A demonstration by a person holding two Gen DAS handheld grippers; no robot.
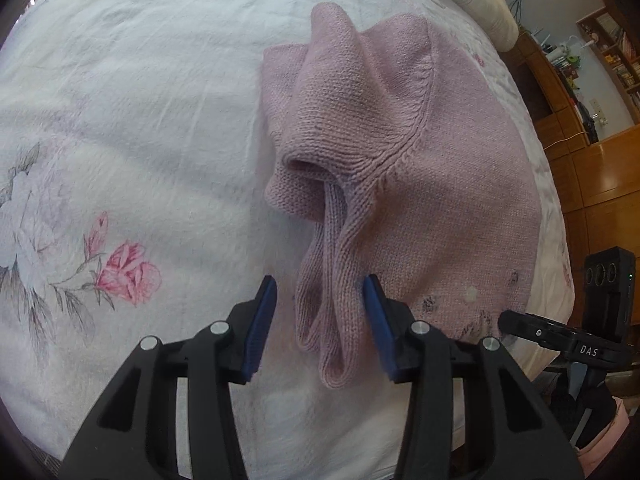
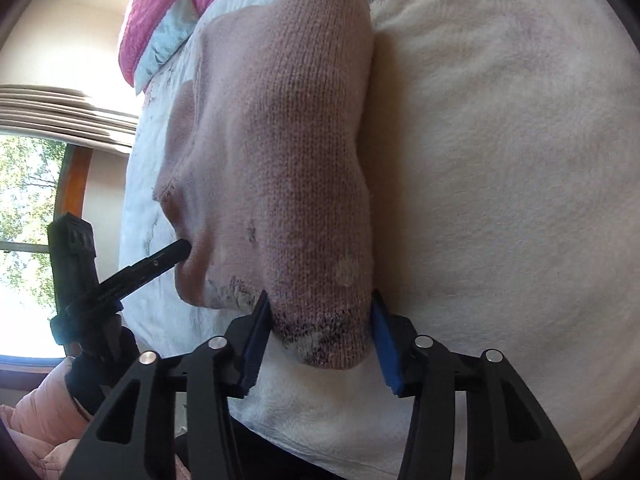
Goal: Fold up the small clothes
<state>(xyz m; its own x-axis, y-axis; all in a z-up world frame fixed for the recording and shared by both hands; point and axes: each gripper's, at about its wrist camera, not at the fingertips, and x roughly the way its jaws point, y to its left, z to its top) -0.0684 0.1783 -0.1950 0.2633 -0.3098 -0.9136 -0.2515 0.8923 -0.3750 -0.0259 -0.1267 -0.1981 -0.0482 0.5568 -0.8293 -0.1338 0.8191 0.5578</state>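
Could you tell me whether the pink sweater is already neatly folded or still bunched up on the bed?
Still bunched up. The pink sweater lies rumpled on the bedspread, with its sleeve trailing loose between the left gripper's open fingers.

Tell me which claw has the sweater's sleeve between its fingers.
The left claw: the sleeve hangs between its open fingers. The right claw straddles the patterned hem.

We note black linkage arms with silver rivets on the left gripper (image 1: pixel 320 328), blue pads (image 1: pixel 262 328), "DAS" lettering on the right gripper (image 2: pixel 322 334), pink quilted sleeve (image 2: pixel 44 412).
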